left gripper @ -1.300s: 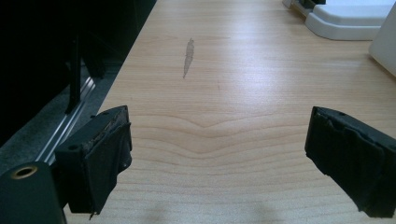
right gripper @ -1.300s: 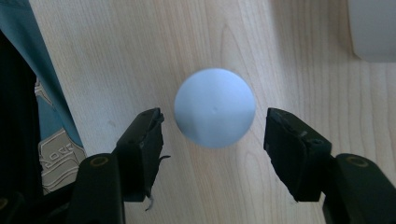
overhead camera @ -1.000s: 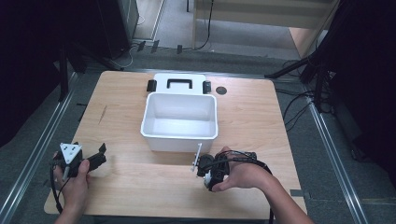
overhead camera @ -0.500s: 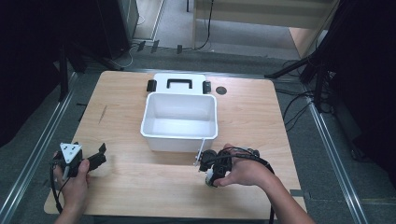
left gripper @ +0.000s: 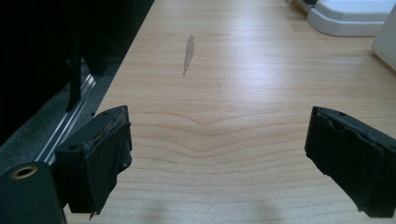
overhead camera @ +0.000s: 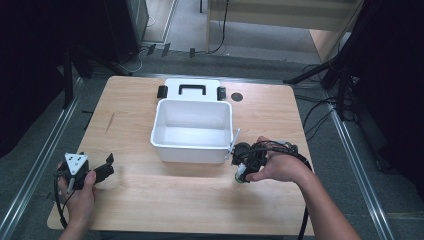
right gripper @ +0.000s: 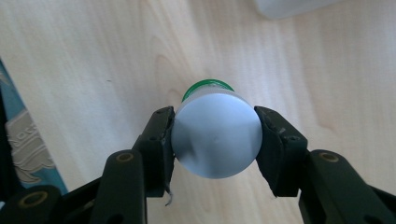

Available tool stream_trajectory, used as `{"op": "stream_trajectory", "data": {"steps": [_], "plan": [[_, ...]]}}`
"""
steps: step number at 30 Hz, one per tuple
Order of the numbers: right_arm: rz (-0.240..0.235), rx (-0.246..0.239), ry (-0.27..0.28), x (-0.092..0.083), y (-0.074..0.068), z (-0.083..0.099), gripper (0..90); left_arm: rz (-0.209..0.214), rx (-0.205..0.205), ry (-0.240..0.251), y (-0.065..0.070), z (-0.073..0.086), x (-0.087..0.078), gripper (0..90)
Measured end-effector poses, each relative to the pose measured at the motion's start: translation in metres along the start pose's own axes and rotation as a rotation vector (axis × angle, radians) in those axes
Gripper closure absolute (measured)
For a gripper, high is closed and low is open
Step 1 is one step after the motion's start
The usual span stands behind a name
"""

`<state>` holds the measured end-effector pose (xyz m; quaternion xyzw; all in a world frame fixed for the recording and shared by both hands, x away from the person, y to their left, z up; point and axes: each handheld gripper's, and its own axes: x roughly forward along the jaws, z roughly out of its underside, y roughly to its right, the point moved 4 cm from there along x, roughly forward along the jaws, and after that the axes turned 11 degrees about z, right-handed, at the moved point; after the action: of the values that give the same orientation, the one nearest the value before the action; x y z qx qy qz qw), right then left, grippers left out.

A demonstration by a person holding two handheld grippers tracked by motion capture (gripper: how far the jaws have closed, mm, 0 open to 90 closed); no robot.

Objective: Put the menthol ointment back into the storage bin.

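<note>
My right gripper is shut on a small round bottle with a pale grey-white base and a green cap, seen from its bottom end. In the high view the right gripper hangs just off the front right corner of the white bin, and the bottle points down at the table. My left gripper rests near the front left of the table. Its jaws stand wide open in the left gripper view, with bare wood between the left gripper's black pads.
The bin's white lid with a black handle lies flat behind the bin. A small dark disc sits to the lid's right. The wooden table has a grey smear at its left. Metal rails run along both sides.
My right gripper has risen with the bottle and moved back and to the right, closer to the bin's front right corner. The left gripper has stayed put.
</note>
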<state>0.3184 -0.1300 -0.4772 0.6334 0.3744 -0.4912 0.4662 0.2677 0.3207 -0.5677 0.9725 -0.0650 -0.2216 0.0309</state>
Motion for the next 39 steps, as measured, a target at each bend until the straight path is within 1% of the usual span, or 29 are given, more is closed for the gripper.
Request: {"op": "stream_trajectory", "data": {"steps": [1, 2, 3, 5, 6, 7, 8, 9, 11, 12, 13, 14, 15, 17, 18, 20, 21, 22, 24, 25, 26, 27, 29, 31, 33, 36, 39], "plan": [[0.000, 0.000, 0.000, 0.000, 0.000, 0.000, 51.5, 0.000, 0.000, 0.000, 0.000, 0.000, 0.000, 8.0], [0.008, -0.003, 0.004, -0.003, 0.008, 0.000, 51.5, 0.000, -0.001, 0.001, 0.000, 0.000, 0.000, 8.0], [0.011, -0.010, 0.008, -0.004, 0.011, -0.001, 51.5, 0.000, -0.001, 0.001, 0.000, 0.000, 0.000, 8.0], [0.015, -0.006, 0.007, -0.006, 0.017, -0.002, 51.5, 0.000, -0.002, 0.001, 0.000, 0.000, 0.000, 8.0], [0.010, -0.003, 0.008, -0.007, 0.021, -0.003, 51.5, 0.001, -0.002, 0.001, 0.000, 0.000, 0.000, 8.0], [0.010, -0.003, 0.008, -0.007, 0.021, -0.003, 51.5, 0.001, -0.002, 0.001, 0.000, 0.000, 0.000, 8.0], [0.004, -0.005, 0.005, -0.007, 0.027, -0.004, 51.5, 0.004, 0.002, -0.002, 0.000, 0.000, 0.000, 8.0], [0.002, -0.014, 0.007, -0.008, 0.029, -0.004, 51.5, 0.004, 0.002, -0.002, 0.000, 0.000, 0.000, 8.0], [-0.002, -0.014, 0.003, -0.008, 0.031, -0.005, 51.5, 0.005, 0.003, -0.003, 0.000, 0.000, 0.000, 8.1], [-0.008, -0.022, 0.011, -0.008, 0.037, -0.007, 51.5, 0.005, 0.003, -0.003, 0.000, 0.000, 0.000, 8.2], [-0.008, -0.022, 0.011, -0.008, 0.037, -0.007, 51.5, 0.006, 0.003, -0.003, 0.000, 0.000, 0.000, 8.2], [-0.009, -0.024, 0.008, -0.008, 0.042, -0.008, 51.5, 0.006, 0.003, -0.002, 0.000, 0.000, 0.000, 8.2], [-0.012, -0.026, 0.014, -0.007, 0.044, -0.009, 51.5, 0.006, 0.002, -0.002, 0.000, 0.000, 0.000, 8.2], [-0.013, -0.023, 0.009, -0.007, 0.046, -0.009, 51.5, 0.006, 0.002, -0.002, 0.000, 0.000, 0.000, 8.2], [-0.016, -0.027, 0.005, -0.006, 0.051, -0.010, 51.5, 0.007, 0.003, -0.002, 0.000, 0.000, 0.000, 8.2], [-0.018, -0.024, -0.001, -0.005, 0.056, -0.011, 51.5, 0.006, 0.005, -0.002, 0.000, 0.000, 0.000, 8.2], [-0.018, -0.024, -0.001, -0.005, 0.056, -0.011, 51.5, 0.006, 0.005, -0.002, 0.000, 0.000, 0.000, 8.2], [-0.012, -0.021, -0.010, -0.005, 0.062, -0.012, 51.5, 0.006, 0.005, -0.001, 0.000, 0.000, 0.000, 8.2], [-0.009, -0.028, -0.009, -0.005, 0.067, -0.013, 51.5, 0.005, 0.006, 0.000, 0.000, 0.000, 0.000, 8.2], [-0.003, -0.020, -0.016, -0.006, 0.069, -0.014, 51.5, 0.005, 0.007, 0.000, 0.000, 0.000, 0.000, 8.2], [0.004, -0.024, -0.011, -0.006, 0.072, -0.015, 51.5, 0.007, 0.005, 0.001, 0.001, 0.000, 0.000, 8.2], [0.004, -0.024, -0.011, -0.006, 0.072, -0.015, 51.5, 0.007, 0.005, 0.001, 0.001, 0.000, 0.000, 8.2], [0.022, -0.021, -0.007, -0.008, 0.081, -0.017, 51.5, 0.011, 0.014, 0.000, 0.002, 0.000, 0.000, 8.2], [0.017, -0.009, -0.002, -0.010, 0.086, -0.019, 51.5, 0.011, 0.022, -0.005, 0.003, 0.000, 0.000, 8.2], [0.016, -0.004, -0.008, -0.011, 0.088, -0.019, 51.5, 0.010, 0.022, -0.004, 0.004, 0.000, 0.000, 8.2], [0.018, -0.020, -0.012, -0.017, 0.093, -0.024, 51.5, 0.011, 0.019, -0.005, 0.003, 0.000, 0.000, 8.2], [0.022, -0.020, -0.027, -0.024, 0.098, -0.028, 51.5, 0.011, 0.018, -0.002, 0.003, 0.000, 0.000, 8.2]]}}
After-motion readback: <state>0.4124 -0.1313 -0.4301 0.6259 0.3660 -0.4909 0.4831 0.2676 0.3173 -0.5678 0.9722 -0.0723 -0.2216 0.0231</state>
